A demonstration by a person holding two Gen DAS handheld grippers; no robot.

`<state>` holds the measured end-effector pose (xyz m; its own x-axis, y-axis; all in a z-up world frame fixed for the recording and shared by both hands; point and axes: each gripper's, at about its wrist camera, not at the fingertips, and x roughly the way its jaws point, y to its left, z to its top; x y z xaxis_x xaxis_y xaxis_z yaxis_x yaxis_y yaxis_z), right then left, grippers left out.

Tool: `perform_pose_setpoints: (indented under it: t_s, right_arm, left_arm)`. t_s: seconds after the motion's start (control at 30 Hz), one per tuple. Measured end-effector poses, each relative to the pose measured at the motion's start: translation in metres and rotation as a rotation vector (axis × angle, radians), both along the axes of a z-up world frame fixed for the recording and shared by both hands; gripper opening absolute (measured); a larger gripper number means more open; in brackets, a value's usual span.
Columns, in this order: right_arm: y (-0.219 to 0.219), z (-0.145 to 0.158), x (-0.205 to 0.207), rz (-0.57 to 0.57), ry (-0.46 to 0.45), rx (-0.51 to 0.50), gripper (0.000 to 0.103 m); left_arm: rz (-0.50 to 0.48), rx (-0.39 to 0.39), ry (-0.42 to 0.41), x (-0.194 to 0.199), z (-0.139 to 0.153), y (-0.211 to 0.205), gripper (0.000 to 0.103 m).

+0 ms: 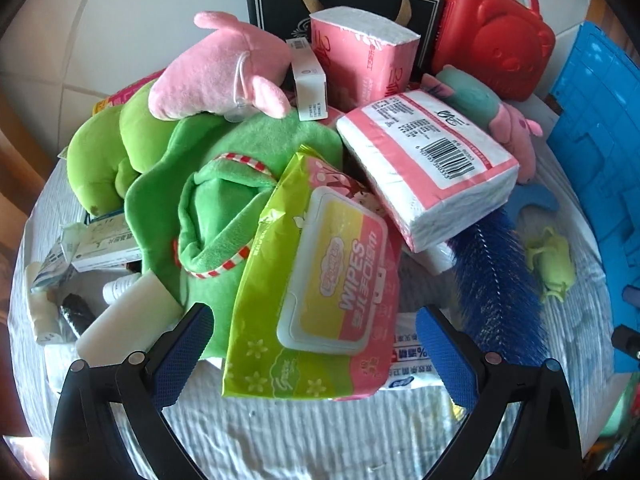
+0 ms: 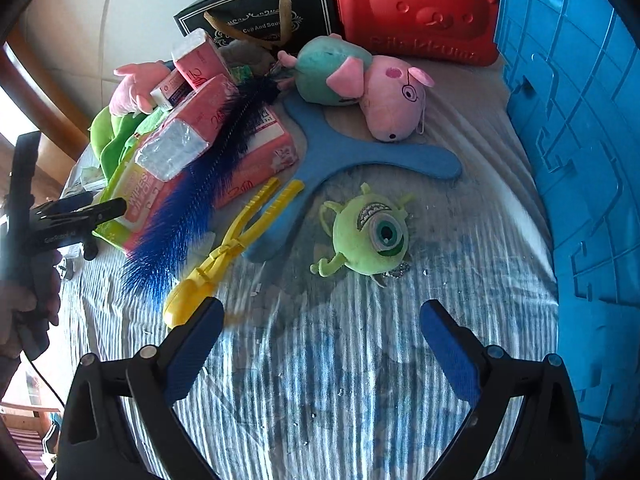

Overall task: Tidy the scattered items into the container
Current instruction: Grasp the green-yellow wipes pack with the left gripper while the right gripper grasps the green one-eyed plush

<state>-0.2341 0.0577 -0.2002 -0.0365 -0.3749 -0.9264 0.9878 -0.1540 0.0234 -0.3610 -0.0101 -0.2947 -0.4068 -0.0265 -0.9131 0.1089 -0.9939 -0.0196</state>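
My left gripper [image 1: 316,344] is open, its jaws on either side of a green and pink wipes pack [image 1: 316,280] at the front of a pile. The pile holds a green plush [image 1: 224,184], a pink plush [image 1: 220,68], tissue packs [image 1: 428,168] and a blue brush [image 1: 496,276]. My right gripper [image 2: 320,344] is open and empty above striped cloth, short of a green one-eyed plush [image 2: 372,232]. A yellow clamp toy [image 2: 224,256], a blue boomerang [image 2: 360,152] and a pig plush [image 2: 372,88] lie beyond. The blue container [image 2: 580,160] stands at the right. The left gripper shows at the left edge of the right wrist view [image 2: 80,220].
A red bear-face case [image 2: 416,4] and a black gift bag [image 2: 260,12] stand at the back. Small boxes and bottles [image 1: 80,256] lie left of the pile. The blue container also shows in the left wrist view [image 1: 600,160]. Everything rests on a striped cloth [image 2: 320,380].
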Motion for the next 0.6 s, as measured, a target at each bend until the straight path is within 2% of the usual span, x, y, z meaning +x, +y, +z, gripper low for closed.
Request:
perform_pose_setpoints:
  t_s: [0.2, 0.3, 0.33, 0.37, 0.5, 0.53, 0.6]
  right_arm:
    - [-0.004, -0.005, -0.004, 0.012, 0.039, 0.000, 0.100]
    - [-0.011, -0.018, -0.012, 0.006, 0.037, 0.007, 0.100]
    - [-0.013, -0.023, -0.015, 0.004, 0.039, 0.008, 0.100]
    - [-0.016, -0.028, -0.016, 0.009, 0.056, 0.009, 0.100]
    - [-0.027, -0.046, -0.018, 0.032, 0.095, 0.001, 0.100]
    - [-0.029, -0.048, -0.020, 0.028, 0.094, -0.005, 0.100]
    - [-0.036, -0.053, -0.021, 0.021, 0.080, -0.012, 0.100]
  left_arm:
    - [0.005, -0.071, -0.078, -0.021, -0.034, 0.014, 0.103]
    - [0.022, -0.081, -0.084, -0.025, -0.042, 0.015, 0.102]
    - [0.023, -0.079, -0.076, -0.024, -0.041, 0.015, 0.099]
    - [0.024, -0.074, -0.063, -0.023, -0.038, 0.015, 0.090]
    - [0.000, -0.067, -0.040, -0.016, -0.032, 0.017, 0.080]
    - [-0.009, -0.061, -0.036, -0.013, -0.031, 0.017, 0.072]
    - [-0.017, -0.052, -0.027, -0.007, -0.029, 0.018, 0.065]
